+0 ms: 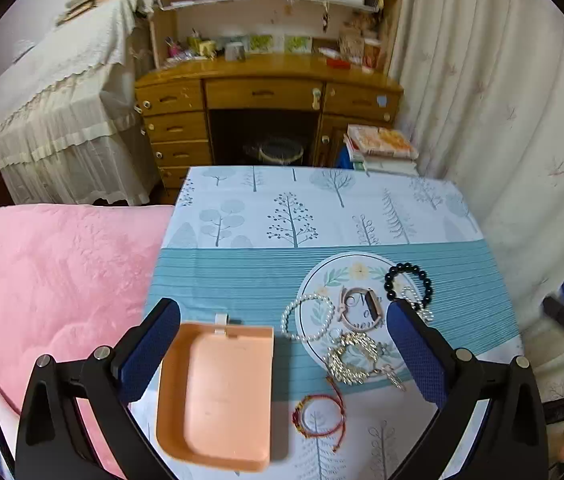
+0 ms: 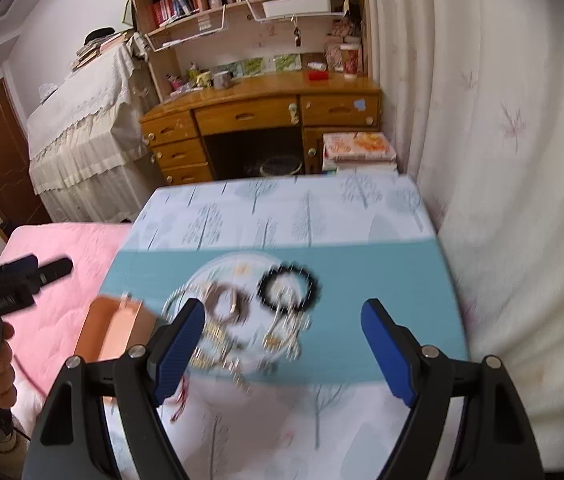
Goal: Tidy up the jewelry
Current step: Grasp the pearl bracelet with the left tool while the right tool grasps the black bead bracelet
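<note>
Left wrist view: we see the left gripper (image 1: 282, 344) spread wide and holding nothing, above a table under a tree-print cloth (image 1: 322, 208). Its left finger hides part of the open peach box (image 1: 218, 392); its right finger covers the near edge of the black bead bracelet (image 1: 408, 284). Beside the box lie a pearl bracelet (image 1: 308, 318), a pink watch (image 1: 362, 306), a tangle of gold chains (image 1: 356, 360) whose separate pieces we cannot sort out, and a red cord bracelet (image 1: 320, 416). A pink blanket (image 1: 54, 280) borders the table, and a wooden desk (image 1: 266, 92) stands behind. Right wrist view: motion blur smears the jewelry, so we identify only the black bead bracelet (image 2: 288, 290) and the box (image 2: 110, 330), partly hidden. The right gripper (image 2: 284, 332) is likewise spread and empty above the table. At the left edge a hand (image 2: 0, 368) grips the other tool's handle.
</note>
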`<state>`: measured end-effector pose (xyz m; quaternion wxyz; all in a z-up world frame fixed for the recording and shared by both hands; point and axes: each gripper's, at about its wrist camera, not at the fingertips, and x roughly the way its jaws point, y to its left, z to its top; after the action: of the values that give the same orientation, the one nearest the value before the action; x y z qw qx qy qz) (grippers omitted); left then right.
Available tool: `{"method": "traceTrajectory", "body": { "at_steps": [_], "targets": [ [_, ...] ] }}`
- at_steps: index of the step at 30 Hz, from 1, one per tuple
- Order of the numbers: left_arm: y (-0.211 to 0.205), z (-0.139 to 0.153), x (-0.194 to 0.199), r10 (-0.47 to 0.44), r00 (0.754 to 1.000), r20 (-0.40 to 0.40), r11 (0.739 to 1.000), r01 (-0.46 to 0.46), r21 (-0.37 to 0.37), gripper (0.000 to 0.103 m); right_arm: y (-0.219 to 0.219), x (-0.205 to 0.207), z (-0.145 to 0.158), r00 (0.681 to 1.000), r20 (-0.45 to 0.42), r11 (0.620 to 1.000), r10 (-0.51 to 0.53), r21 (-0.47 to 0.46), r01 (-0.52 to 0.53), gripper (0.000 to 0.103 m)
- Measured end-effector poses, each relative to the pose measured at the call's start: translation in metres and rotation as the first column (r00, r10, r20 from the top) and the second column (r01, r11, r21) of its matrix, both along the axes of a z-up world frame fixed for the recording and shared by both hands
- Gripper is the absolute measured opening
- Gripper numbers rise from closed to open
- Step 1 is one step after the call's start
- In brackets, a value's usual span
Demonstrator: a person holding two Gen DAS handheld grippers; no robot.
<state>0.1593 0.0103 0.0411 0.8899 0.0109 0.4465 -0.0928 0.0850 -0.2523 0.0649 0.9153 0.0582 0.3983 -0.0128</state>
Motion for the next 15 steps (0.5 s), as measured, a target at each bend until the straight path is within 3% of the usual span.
{"method": "traceTrajectory", "body": {
  "at_steps": [4,6,11,15],
  "targets": [
    [-0.014,-0.025,0.042,-0.038,0.998,-0.047,0.998,0.04,0.048,0.102,-0.01,0.043,-0.005,0.999,-0.046,1.0,0.01,-0.006,-0.01,0.081],
    [-0.022,-0.051,0.065,-0.07,0.992,-0.107,0.994,0.079,0.076,0.102,-0.016,0.063,-0.015,0.996,-0.085,1.0,0.019,0.009,-0.018,0.081],
    [-0.035,-0.114,0.101,-0.09,0.967,-0.239,0.987,0.118,0.106,0.099,-0.025,0.11,-0.07,0.974,-0.225,0.999,0.034,0.045,-0.025,0.081],
    [-0.035,-0.151,0.119,-0.084,0.943,-0.322,0.99,0.116,0.081,0.089,-0.033,0.136,-0.118,0.942,-0.334,0.996,0.041,0.085,-0.013,0.067]
  ]
}}
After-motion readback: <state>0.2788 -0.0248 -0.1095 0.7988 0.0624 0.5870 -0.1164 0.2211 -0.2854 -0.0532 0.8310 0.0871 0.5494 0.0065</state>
